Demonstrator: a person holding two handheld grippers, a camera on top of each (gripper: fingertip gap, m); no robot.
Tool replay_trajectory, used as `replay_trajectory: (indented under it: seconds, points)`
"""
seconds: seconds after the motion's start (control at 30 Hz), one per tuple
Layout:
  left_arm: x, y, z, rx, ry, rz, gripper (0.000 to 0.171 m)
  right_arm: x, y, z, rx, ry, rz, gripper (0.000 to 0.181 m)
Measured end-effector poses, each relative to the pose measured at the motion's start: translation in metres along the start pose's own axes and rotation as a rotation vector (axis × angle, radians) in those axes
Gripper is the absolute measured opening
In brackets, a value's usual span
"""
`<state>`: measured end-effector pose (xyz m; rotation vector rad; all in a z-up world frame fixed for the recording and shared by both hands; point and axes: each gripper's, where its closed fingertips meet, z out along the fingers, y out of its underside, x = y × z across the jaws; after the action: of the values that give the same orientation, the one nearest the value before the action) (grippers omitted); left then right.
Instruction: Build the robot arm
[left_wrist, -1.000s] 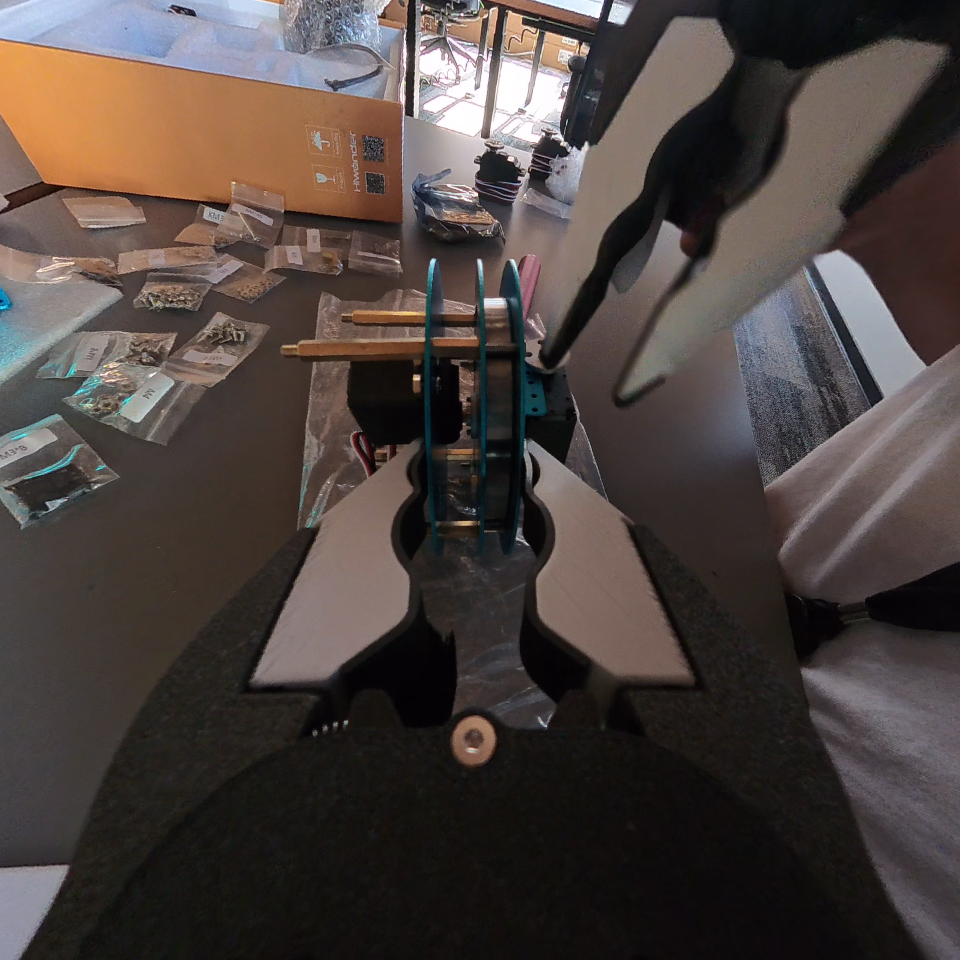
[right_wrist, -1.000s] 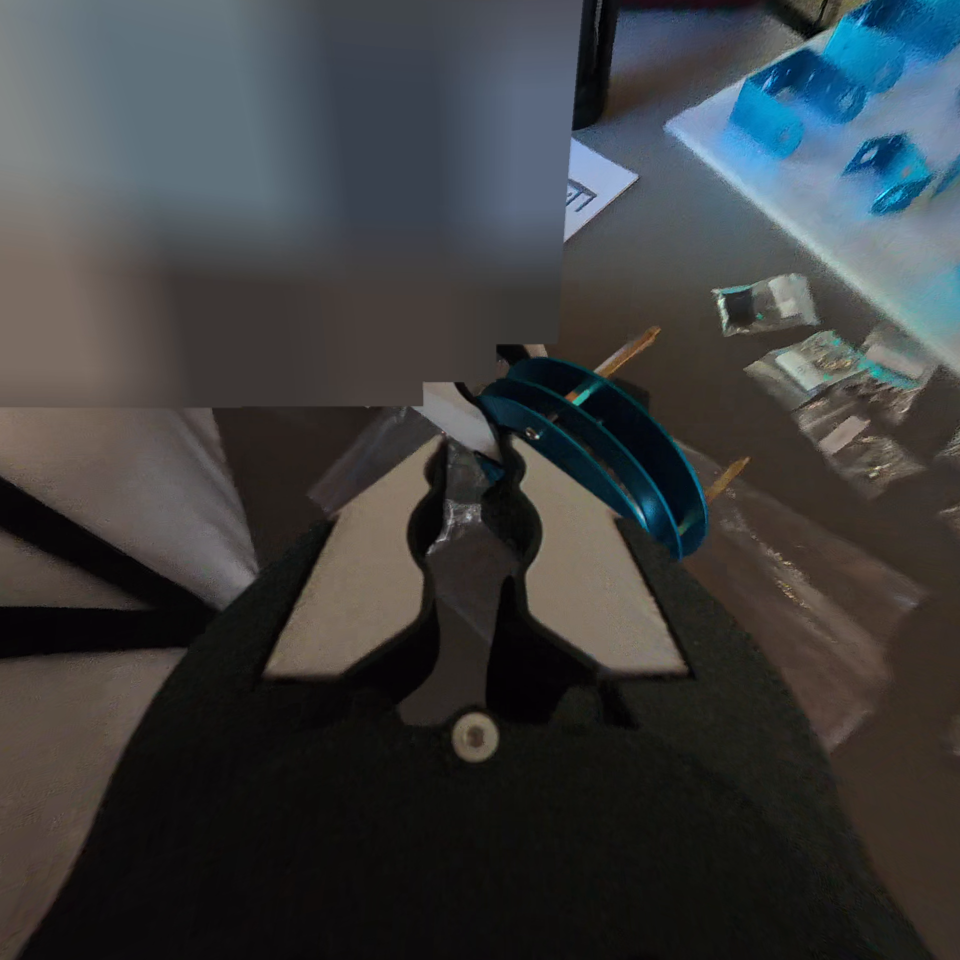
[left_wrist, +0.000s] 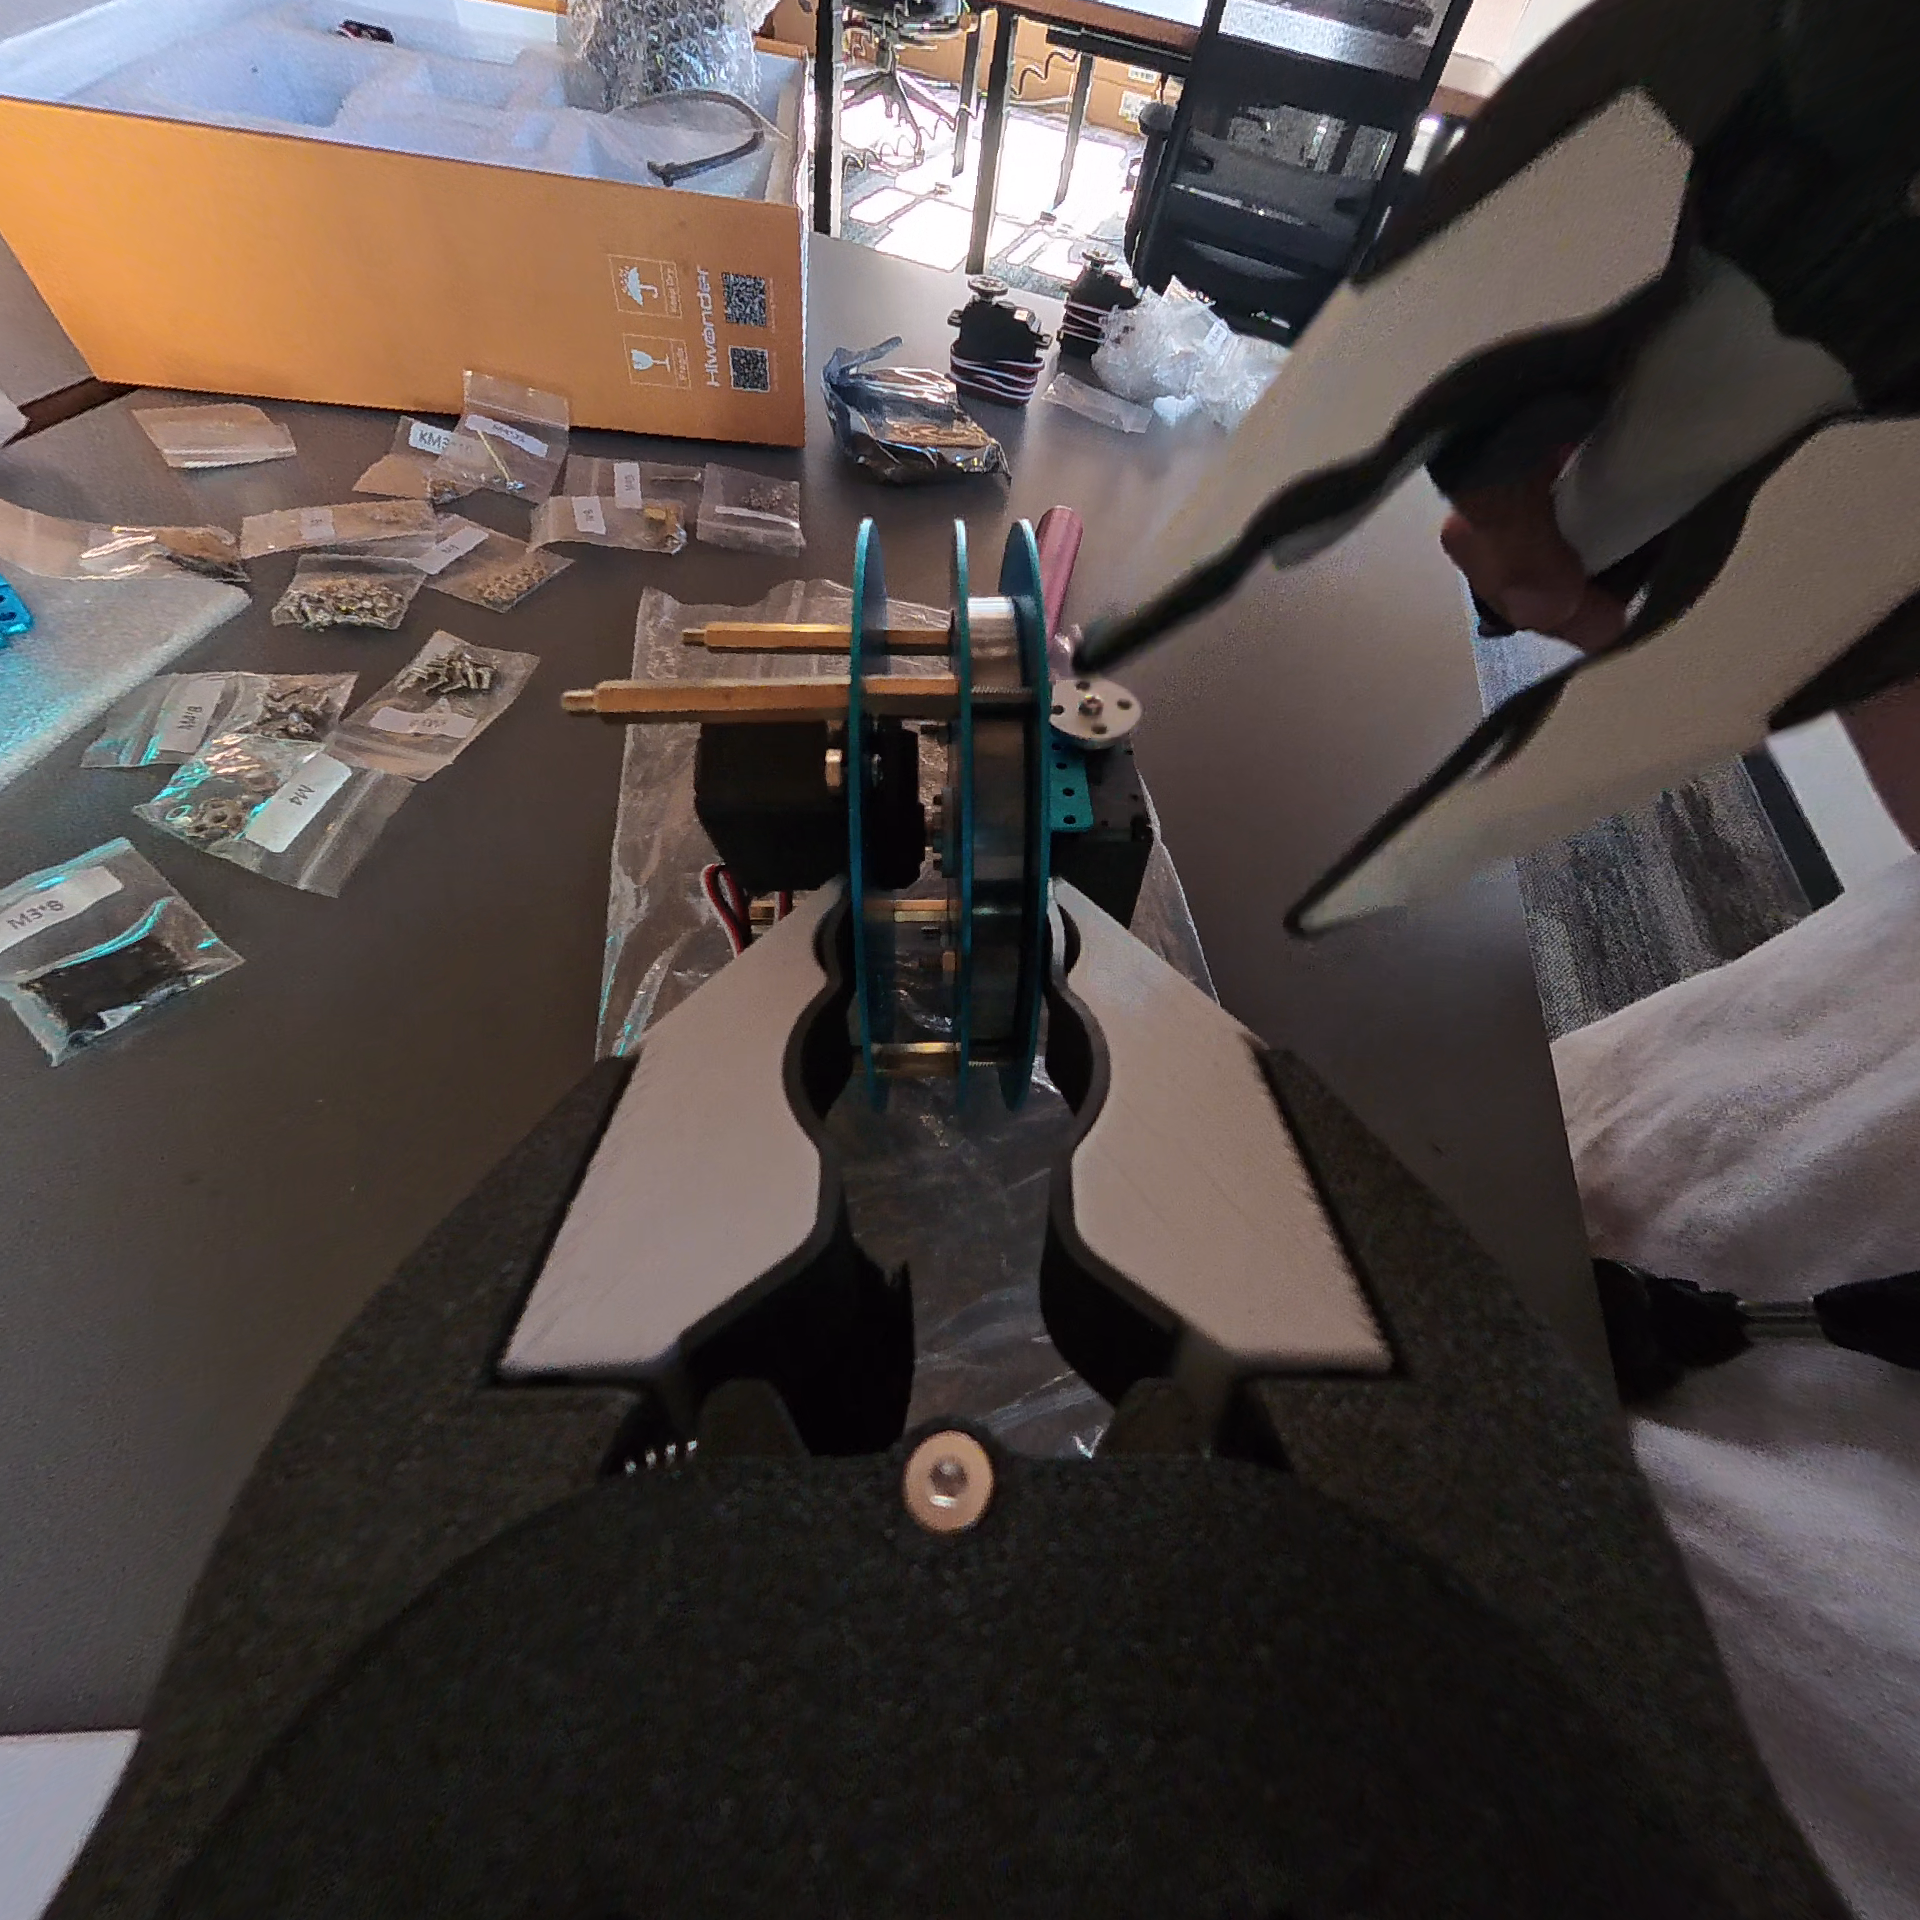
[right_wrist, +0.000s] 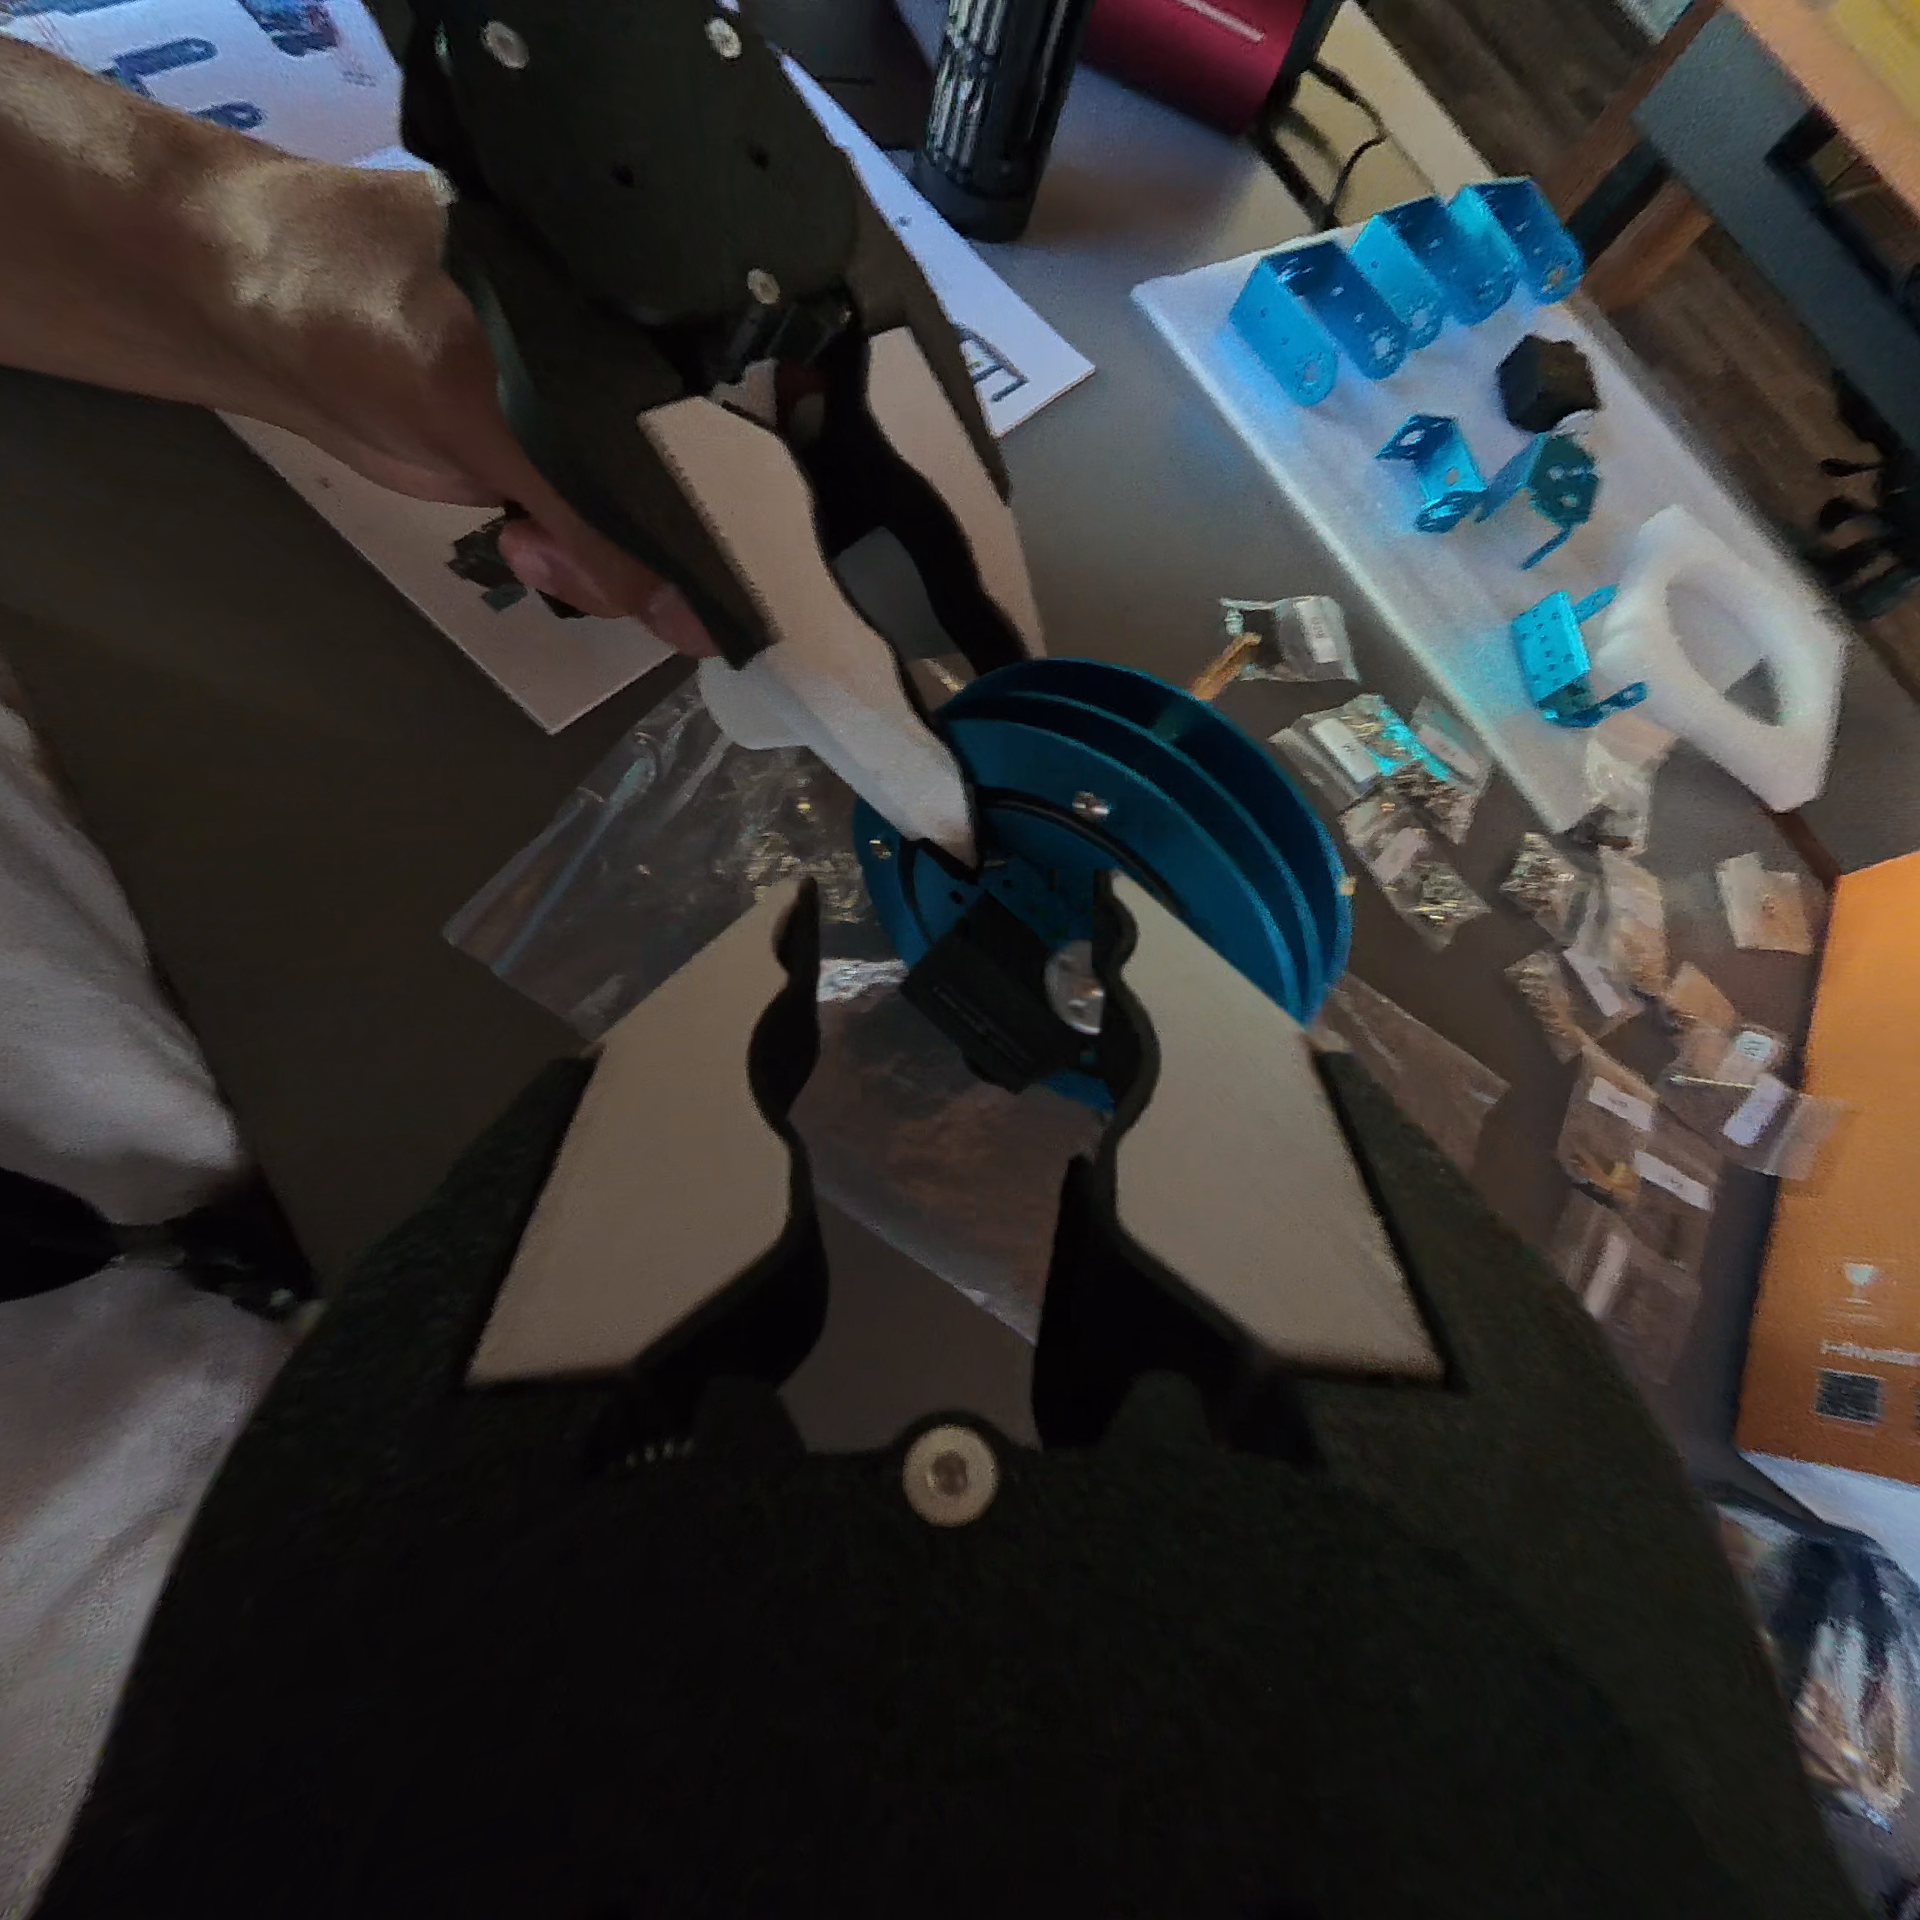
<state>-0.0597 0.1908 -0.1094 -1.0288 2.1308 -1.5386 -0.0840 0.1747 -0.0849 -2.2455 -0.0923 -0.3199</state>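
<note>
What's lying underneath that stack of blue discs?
Under the blue discs, which the left gripper clamps, a clear plastic bag is spread on the dark table. The discs and gripper cover the bag's middle, hiding anything there.

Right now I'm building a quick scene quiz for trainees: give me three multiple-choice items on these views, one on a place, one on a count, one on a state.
1. Where does the orange box stand?
A. At the far left of the table
B. On the floor
C. On a chair

2. How many blue discs has the disc assembly?
A. One
B. Three
C. Six

3. How is the left gripper set?
A. Wide open, clear of everything
B. Shut on a screw bag
C. Shut on the disc assembly

Key: 1 A, the left wrist view shows it on the dark table behind the screw bags. 2 B, three parallel discs show edge-on. 3 C, both fingers press the outer discs; the right gripper is open beside the silver hub.
</note>
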Motion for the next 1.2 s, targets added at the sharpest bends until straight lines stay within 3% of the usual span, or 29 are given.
replay_trajectory:
  seconds: [0.07,0.13,0.2,0.27,0.47,0.63,1.2]
  points:
    - [0.0,0.0,0.0,0.0,0.004,0.004,0.032,0.018,-0.001,-0.01,0.033,0.02,0.046,0.055]
    - [0.0,0.001,0.0,-0.001,0.007,0.01,0.032,0.033,-0.005,-0.017,0.098,-0.053,0.138,0.061]
    - [0.001,0.001,-0.001,0.0,0.009,0.016,0.032,0.037,-0.01,-0.019,0.164,-0.184,0.154,0.045]
    - [0.001,0.001,0.0,0.0,0.009,0.023,0.032,0.042,-0.011,-0.016,0.199,-0.279,0.114,0.045]
    - [0.003,0.001,0.0,-0.005,0.007,0.051,0.032,0.05,0.0,0.012,0.125,-0.508,-0.026,0.059]
    - [0.002,0.001,0.0,-0.006,0.001,0.048,0.033,0.041,0.006,0.019,0.03,-0.745,-0.056,0.036]
    - [-0.005,0.005,-0.005,-0.012,0.067,-0.041,0.04,0.045,0.001,0.025,0.079,-0.837,-0.025,0.032]
